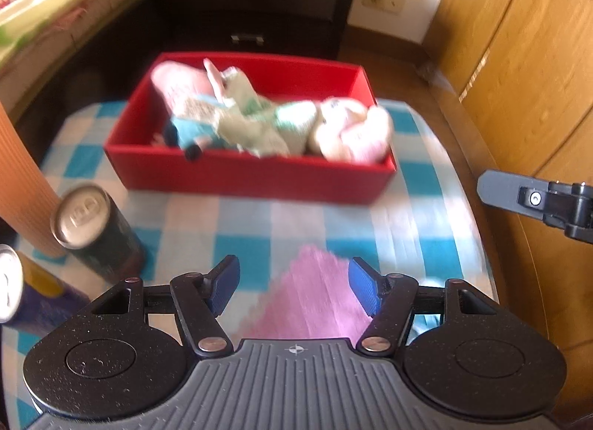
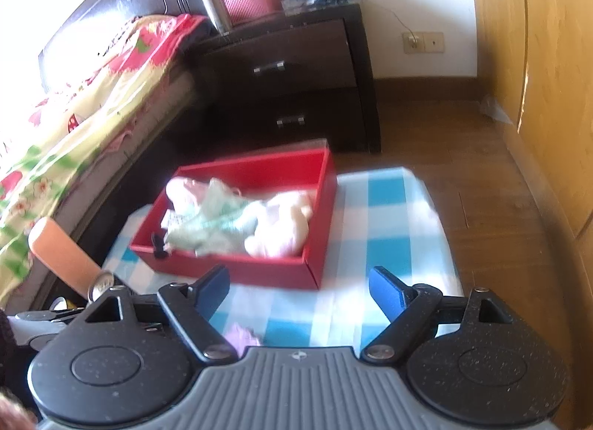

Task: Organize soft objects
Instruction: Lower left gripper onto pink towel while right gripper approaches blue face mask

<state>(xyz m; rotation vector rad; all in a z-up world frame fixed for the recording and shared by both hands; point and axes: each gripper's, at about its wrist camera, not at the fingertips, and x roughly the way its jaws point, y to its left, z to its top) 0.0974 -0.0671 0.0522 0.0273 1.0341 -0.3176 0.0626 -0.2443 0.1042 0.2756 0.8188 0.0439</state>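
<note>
Between the wide-open pads of the left hand-held gripper (image 1: 294, 287), nearer than the empty, open right hand-held gripper (image 2: 298, 291), a pink cloth (image 1: 315, 300) is seen flat on the counter (image 1: 426, 230), short of the red box (image 1: 252, 174).

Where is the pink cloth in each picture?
Left wrist view: the pink cloth lies low in the middle, on the checked tablecloth, between the open left tool fingers.
Right wrist view: only a small pink bit peeks out low, left of centre.
Shared landmark: the red box of soft toys, beyond the cloth in both.
</note>
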